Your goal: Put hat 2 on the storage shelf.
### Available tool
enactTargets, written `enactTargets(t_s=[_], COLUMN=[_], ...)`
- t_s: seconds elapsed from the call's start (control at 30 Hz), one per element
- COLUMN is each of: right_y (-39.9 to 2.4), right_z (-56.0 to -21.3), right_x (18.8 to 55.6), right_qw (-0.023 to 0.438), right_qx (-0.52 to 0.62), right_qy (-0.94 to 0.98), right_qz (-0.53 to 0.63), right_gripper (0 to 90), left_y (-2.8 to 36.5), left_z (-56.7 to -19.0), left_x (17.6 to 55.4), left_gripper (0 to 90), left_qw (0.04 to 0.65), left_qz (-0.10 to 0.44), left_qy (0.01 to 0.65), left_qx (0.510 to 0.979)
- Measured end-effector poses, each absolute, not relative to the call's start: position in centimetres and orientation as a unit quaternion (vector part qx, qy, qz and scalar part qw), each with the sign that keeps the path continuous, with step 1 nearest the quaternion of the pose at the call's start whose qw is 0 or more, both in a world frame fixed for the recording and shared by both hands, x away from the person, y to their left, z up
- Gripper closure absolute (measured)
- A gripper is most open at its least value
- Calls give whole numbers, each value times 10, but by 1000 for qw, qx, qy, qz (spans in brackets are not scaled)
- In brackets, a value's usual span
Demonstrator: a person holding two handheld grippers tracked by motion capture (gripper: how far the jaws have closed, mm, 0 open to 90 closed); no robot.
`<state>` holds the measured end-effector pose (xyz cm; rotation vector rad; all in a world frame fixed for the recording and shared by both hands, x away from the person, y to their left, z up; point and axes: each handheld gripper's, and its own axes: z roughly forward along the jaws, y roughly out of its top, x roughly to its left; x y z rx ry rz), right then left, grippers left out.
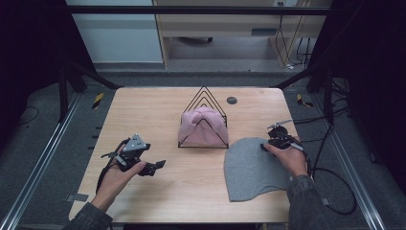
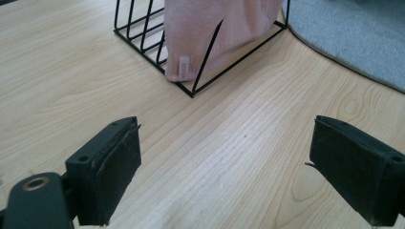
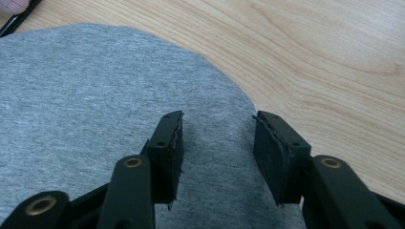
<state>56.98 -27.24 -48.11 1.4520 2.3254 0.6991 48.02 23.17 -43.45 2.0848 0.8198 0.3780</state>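
1. High view: a wooden table [image 1: 158,110] carries a black wire rack [image 1: 204,117] near its middle, with a pink hat [image 1: 203,127] tucked inside it. A grey hat [image 1: 253,167] lies flat on the table's right side, just beside the rack's right front corner. The right gripper [image 1: 265,146] sits over the hat's upper right edge, with the person's hand wrapped around it. The left gripper [image 1: 160,164] hovers over bare wood on the left side, well apart from both hats and pointing toward the middle. Cables trail from each gripper.

2. Left gripper view: the two black jaws stand wide apart, with nothing between them but bare table. Ahead lies the near corner of the wire rack [image 2: 191,90]. The pink hat [image 2: 210,38] rests within the wires, and a small label shows at its lower edge. The grey hat's [image 2: 353,38] rounded edge shows at the upper right.

3. Right gripper view: the jaws are partly apart and straddle a strip of the grey hat [image 3: 86,105] close to its curved edge. The pads are low against the cloth, but I cannot tell whether they pinch it. The fabric between them lies flat, not bunched. Bare table [image 3: 325,52] runs past the hat's edge to the right.
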Motion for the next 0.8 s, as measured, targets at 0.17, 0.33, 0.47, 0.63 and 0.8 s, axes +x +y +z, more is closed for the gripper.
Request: enactTargets(t_s=[0.17,0.33,0.47,0.63,0.8], right_y=[-272,-272,-271,-269,-263], right_z=[-481,-481,-481,-470,-445], right_x=[567,565,564,552,526], right_qw=[145,133,131,137,160], right_qx=[503,501,495,478,443], right_qy=[815,816,818,816,816], right_qz=[249,256,264,294,336], right_gripper=[704,811,857,859,860], left_y=[240,241,240,238,235], left_z=[-438,-443,-447,-457,-462], left_x=[479,480,480,482,484], left_gripper=[105,105,105,136,123], left_qw=[423,415,411,400,393], left_qz=[149,145,139,110,95], left_qy=[340,343,342,331,329], left_qx=[827,830,833,847,853])
